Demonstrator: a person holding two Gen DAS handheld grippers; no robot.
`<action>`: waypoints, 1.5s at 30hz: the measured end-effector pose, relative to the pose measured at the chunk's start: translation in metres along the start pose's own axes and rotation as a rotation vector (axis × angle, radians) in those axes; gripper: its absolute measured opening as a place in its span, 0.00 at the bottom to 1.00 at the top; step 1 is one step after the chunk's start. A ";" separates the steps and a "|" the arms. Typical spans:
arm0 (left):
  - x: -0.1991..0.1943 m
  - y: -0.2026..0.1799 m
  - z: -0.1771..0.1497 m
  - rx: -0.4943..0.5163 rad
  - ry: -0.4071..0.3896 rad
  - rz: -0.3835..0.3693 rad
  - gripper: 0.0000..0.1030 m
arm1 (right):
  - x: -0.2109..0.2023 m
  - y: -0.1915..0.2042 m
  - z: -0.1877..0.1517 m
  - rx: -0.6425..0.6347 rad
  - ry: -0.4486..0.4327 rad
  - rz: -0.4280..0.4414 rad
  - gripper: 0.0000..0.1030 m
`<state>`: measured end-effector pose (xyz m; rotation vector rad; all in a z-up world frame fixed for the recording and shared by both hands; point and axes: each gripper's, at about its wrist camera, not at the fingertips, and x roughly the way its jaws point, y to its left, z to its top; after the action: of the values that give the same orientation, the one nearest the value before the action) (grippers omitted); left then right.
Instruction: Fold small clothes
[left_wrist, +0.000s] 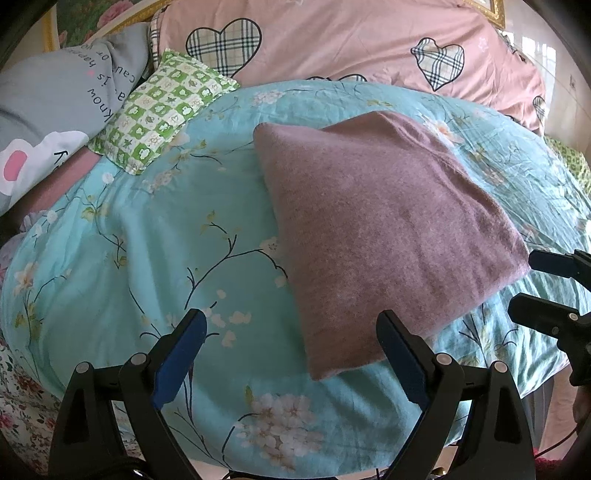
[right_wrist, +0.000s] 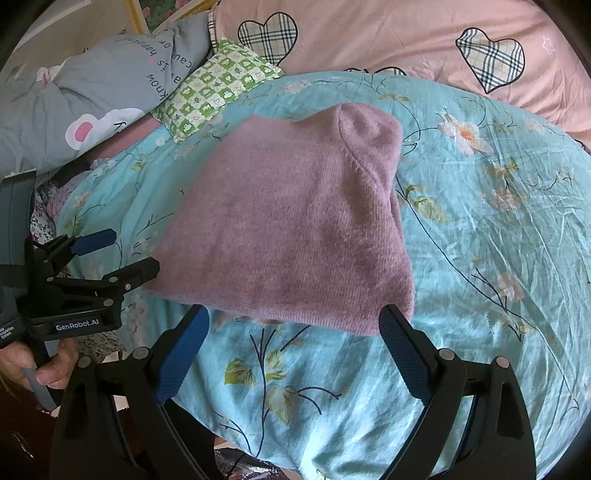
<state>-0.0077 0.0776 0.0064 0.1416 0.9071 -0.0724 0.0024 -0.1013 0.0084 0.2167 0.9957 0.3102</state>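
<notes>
fuzzy mauve knit garment (left_wrist: 384, 229) lies folded on crinkled floral sheet (left_wrist: 155, 236), both grippers' fingers wide.

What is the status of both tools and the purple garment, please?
Left tool open, empty. Right tool open, empty. Purple garment lies folded on the blue floral bedspread, tools at its near edge. Nothing in the way.

Our left gripper (left_wrist: 291, 326) and right gripper (right_wrist: 293, 323) are black-framed, with ribbed blue jaws, silver pivot screws, and white "GenRobot.AI" lettering.
</notes>
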 end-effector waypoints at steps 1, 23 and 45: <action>0.000 0.000 0.000 -0.001 0.001 0.000 0.91 | 0.000 -0.001 0.000 -0.001 0.001 0.001 0.91; 0.001 -0.003 0.006 0.010 0.005 0.005 0.91 | -0.004 0.006 0.017 -0.039 -0.024 0.001 0.91; -0.001 -0.004 0.008 -0.007 -0.001 0.000 0.91 | -0.001 0.000 0.017 -0.020 -0.015 0.015 0.91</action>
<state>-0.0025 0.0726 0.0118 0.1352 0.9059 -0.0699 0.0164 -0.1024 0.0177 0.2078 0.9764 0.3321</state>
